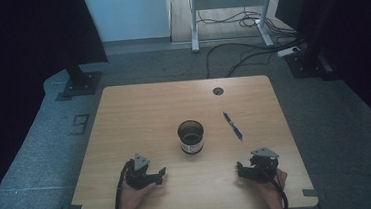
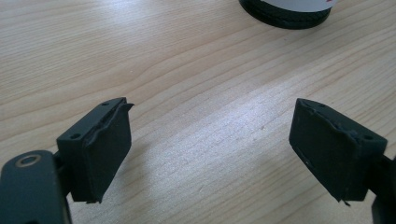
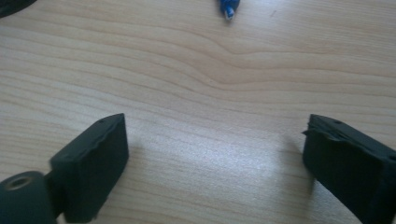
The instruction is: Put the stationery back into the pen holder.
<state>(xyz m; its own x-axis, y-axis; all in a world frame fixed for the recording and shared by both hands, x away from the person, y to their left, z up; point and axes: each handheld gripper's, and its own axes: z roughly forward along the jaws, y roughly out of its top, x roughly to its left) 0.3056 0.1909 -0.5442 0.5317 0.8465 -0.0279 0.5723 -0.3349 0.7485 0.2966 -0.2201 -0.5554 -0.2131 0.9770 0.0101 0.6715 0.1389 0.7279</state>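
Jaws of the left hand-held gripper (image 1: 160, 174) stood spread over bare wood in the left gripper view, with nothing between the pads, and those of the right hand-held gripper (image 3: 215, 163) were likewise parted and empty. Both tools rested low near the near edge of the pale wooden counter (image 1: 139, 113), each in a person's hand. Ahead of the left one and a little toward the centre stood the dark cylindrical cup with a white label (image 1: 191, 137), upright and open at the top; its ribbed black base showed at the top of the left gripper view (image 2: 287, 14). It looked rigid and probably light, with walls smooth enough to slip, so a hold across the rim wall, or around the body if the jaws span it, seemed safest. The slim blue pen (image 1: 233, 125) lay flat and aslant to the cup's right, well apart from it, its tip showing ahead of the right gripper (image 3: 228, 8). Thin, stiff and prone to roll, it would best be pinched across the barrel near its middle. Open wood surrounded both things; the round cable hole (image 1: 217, 91) near the far edge and the counter's edges lay well away.
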